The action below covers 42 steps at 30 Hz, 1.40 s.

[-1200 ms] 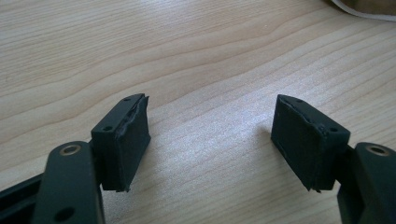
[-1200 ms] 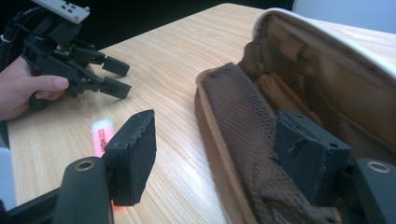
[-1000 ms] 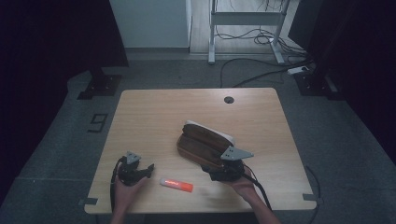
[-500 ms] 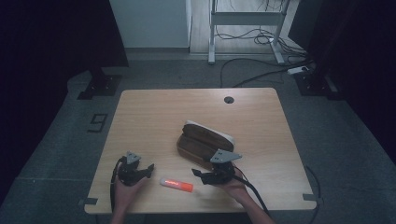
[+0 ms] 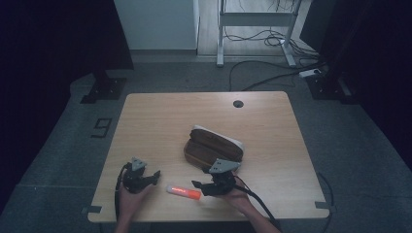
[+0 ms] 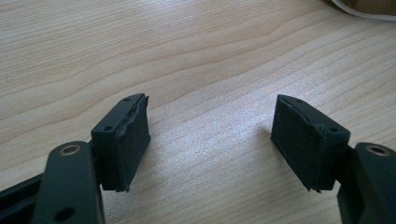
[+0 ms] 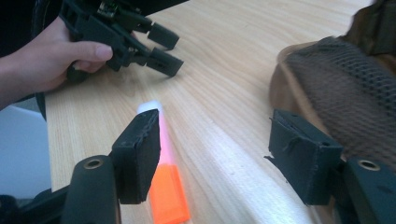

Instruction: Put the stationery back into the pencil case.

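Nearing marker [image 5: 183, 191] — right tool [image 5: 198, 185] narrowing, table edge [image 5: 204, 218] close

A light wooden table [image 5: 160, 121] with a round cable hole [image 5: 238, 104] stands on grey speckled floor [image 5: 63, 160]. At 12 o'clock: a white wall panel [image 5: 160, 24] and a metal desk frame [image 5: 255, 19]. Cables [image 5: 252, 80] trail toward 2 o'clock. Edges lie in darkness.

The left tool [image 6: 210, 140] was held low over the bare wooden desk [image 6: 187, 51], jaws spread wide, nothing gripped between them.
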Motion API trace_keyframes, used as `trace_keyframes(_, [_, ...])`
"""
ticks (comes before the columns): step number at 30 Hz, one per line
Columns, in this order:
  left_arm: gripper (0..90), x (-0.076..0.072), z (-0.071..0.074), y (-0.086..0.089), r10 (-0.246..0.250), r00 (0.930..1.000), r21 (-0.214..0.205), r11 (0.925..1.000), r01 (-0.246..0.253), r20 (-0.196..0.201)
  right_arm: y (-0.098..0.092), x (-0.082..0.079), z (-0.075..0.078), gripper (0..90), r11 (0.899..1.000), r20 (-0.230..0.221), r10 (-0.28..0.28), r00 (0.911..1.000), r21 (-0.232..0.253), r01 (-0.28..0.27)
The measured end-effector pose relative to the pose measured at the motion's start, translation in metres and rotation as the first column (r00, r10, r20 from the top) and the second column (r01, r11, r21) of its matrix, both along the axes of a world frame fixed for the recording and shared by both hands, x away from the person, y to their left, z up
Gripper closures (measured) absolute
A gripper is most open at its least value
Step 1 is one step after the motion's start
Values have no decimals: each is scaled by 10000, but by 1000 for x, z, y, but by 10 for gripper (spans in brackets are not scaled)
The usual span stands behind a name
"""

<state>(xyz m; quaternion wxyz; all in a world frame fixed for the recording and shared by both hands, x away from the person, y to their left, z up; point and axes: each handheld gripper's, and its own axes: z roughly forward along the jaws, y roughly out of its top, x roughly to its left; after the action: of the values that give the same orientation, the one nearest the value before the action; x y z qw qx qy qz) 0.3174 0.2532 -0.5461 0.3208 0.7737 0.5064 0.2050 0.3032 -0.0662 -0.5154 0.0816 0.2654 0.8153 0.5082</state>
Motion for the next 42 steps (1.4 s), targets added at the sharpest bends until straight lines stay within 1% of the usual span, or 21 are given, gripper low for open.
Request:
trace_keyframes(9, [274,0,0,0,-1,10000,-2,10000,1,-1,12,-2,-6,353,9995,-75,296,9995,-143,-297])
trace_keyframes(16, [273,0,0,0,1,10000,-5,10000,-1,-1,19,-2,-7,361,9989,-83,414,9991,-215,-415])
trace_keyframes(20, [273,0,0,0,0,10000,-3,10000,0,0,24,-1,-8,363,9988,-156,453,9989,-179,-456])
trace_keyframes(26, [274,0,0,0,-3,10000,-4,10000,3,-1,31,-1,-12,364,9977,-264,601,9978,-298,-609])
trace_keyframes(36, [273,0,0,0,3,10000,-6,10000,-3,1,39,-2,-19,367,9954,-427,741,9963,-571,-765])
trace_keyframes(38, [273,0,0,0,3,10000,-5,10000,-3,2,43,-4,-22,372,9931,-438,833,9956,-791,-866])
trace_keyframes(42, [273,0,0,0,-1,10000,-3,10000,1,-1,46,-5,-25,381,9910,-532,884,9947,-958,-932])
